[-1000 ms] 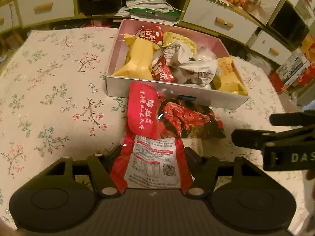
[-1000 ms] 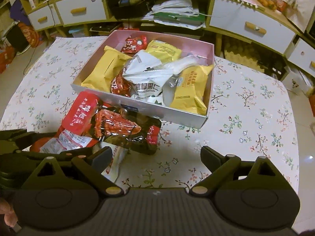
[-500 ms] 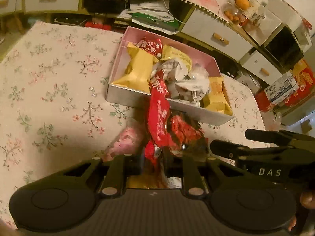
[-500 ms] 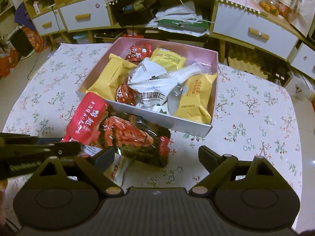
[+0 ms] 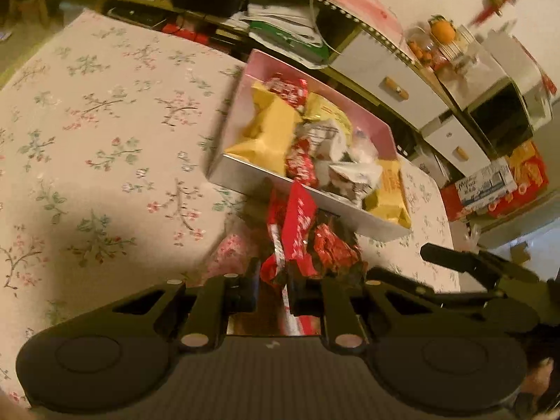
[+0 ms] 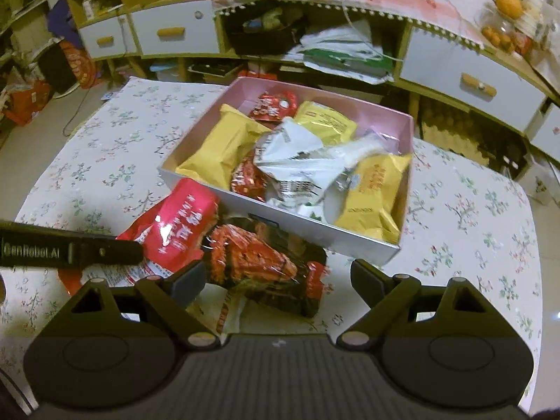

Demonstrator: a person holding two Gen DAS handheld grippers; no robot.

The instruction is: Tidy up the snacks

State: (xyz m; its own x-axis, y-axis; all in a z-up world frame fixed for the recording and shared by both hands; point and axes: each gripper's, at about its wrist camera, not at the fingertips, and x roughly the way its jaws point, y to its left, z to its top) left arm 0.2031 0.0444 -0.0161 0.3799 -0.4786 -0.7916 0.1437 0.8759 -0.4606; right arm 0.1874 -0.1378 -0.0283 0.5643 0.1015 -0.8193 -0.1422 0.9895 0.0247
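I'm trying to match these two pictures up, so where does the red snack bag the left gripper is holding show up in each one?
Left wrist: red snack bag at lower centre, pinched by the left gripper.
Right wrist: lower left, beside the dark packet.
Shared landmark: pink box.

"GenRobot.AI" on left gripper point(image 6: 70, 252)

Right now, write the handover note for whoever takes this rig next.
Left gripper: jaws shut on the red snack packet, lifted just short of the pink box.
Right gripper: jaws open, holding nothing, poised above the dark crayfish packet on the floral tablecloth.
Done: box already holds yellow, red and silver packets.
Left: drop the red packet in the box, then pick up the crayfish packet and the white-and-red packet under it.
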